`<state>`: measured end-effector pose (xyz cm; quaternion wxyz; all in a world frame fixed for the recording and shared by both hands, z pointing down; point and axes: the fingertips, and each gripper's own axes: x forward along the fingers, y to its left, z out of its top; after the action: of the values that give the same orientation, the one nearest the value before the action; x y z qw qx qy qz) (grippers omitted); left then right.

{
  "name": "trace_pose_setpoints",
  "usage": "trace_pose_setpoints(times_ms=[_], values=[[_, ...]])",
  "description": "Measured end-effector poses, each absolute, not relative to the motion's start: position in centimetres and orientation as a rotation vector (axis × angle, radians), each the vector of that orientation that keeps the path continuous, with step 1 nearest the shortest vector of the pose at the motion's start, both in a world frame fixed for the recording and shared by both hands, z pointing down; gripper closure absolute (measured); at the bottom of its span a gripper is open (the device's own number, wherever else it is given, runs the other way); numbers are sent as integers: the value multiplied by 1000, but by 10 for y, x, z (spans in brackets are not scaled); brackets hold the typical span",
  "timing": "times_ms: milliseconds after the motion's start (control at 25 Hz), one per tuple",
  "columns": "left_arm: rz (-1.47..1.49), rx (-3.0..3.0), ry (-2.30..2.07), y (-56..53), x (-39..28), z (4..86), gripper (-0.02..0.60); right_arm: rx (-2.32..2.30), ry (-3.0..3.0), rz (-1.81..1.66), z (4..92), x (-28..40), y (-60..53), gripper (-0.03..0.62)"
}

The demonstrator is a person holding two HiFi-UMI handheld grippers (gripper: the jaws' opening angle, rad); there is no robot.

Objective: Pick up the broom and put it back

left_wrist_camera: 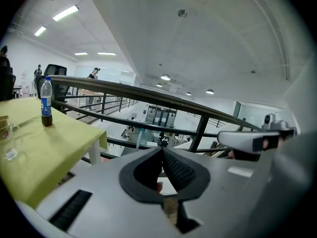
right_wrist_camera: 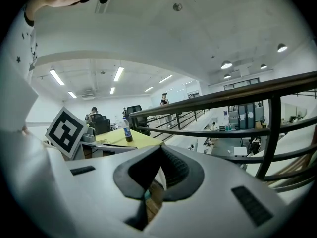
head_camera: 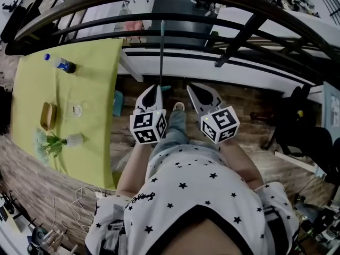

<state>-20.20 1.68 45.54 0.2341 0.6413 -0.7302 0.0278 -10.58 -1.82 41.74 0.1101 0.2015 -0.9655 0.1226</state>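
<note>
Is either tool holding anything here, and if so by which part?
Nothing is held. The left tool and right tool are both shut and empty; the thin grey broom handle stands ahead, ungripped.

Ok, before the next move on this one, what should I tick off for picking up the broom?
1. Broom handle found, upright by the railing: ok.
2. Left gripper jaws open for a grasp: not ok, shut and empty.
3. Right gripper jaws open: not ok, shut and empty.
4. Handle between either pair of jaws: not ok, it is ahead of both.
5. Broom's lower end visible: cannot tell, hidden behind the left gripper in the head view.
6. Table clear of the approach: ok, it stands off to the left.
</note>
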Motion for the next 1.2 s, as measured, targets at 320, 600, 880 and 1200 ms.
trace_pose_setpoints(times_ms=[320,600,880,1200], values=[[88,1725,-1988,-49,-235,485,569,587,-2796,409,441,-133,-75,600],[103,1722,-1979,-106,-255,504,569,584,-2775,428,456,-151,-118,600],[108,1701,-1958,-156,-277,535,569,605,-2745,447,478,-164,-151,600],[145,1681,-1946,-207,-296,571,568,613,-2718,488,501,-175,-183,600]])
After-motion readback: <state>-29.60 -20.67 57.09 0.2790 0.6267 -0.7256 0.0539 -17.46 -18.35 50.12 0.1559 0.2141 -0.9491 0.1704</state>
